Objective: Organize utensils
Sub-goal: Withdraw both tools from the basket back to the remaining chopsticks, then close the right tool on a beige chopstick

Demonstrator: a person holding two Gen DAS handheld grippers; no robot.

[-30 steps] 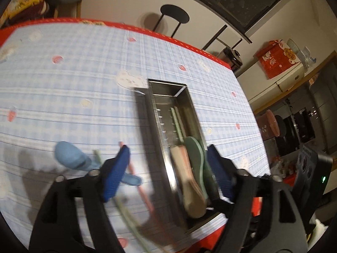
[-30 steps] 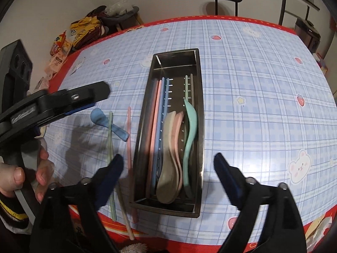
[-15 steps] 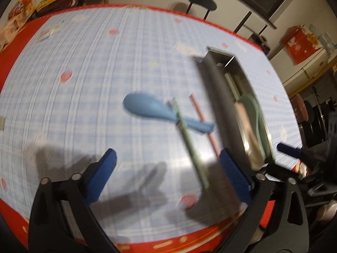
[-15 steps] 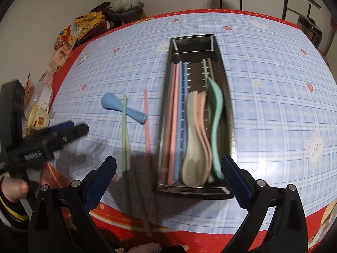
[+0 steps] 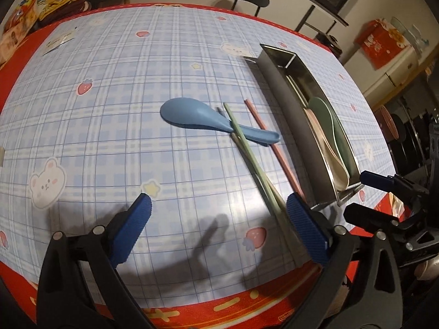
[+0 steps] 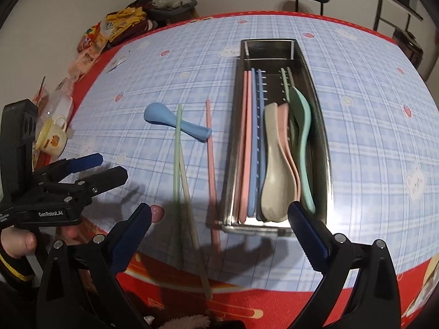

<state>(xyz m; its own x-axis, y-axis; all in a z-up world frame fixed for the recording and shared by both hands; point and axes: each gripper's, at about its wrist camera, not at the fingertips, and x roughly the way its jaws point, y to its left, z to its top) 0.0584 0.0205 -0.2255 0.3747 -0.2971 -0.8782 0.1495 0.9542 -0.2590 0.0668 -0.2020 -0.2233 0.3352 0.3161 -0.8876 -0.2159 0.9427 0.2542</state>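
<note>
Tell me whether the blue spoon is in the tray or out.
Out. The blue spoon lies on the tablecloth left of the metal tray, under the green chopsticks.

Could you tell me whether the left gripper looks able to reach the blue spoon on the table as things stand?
Probably yes. The left gripper is open and empty, and the blue spoon lies ahead on bare cloth. Only the green chopsticks cross its handle; the bowl end is clear.

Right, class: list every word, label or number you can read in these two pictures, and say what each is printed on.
"GenRobot.AI": white lettering on the black body of the left claw.
Snack packets beyond the table: print too blurred to read.
Red box: pattern only, nothing readable.
</note>
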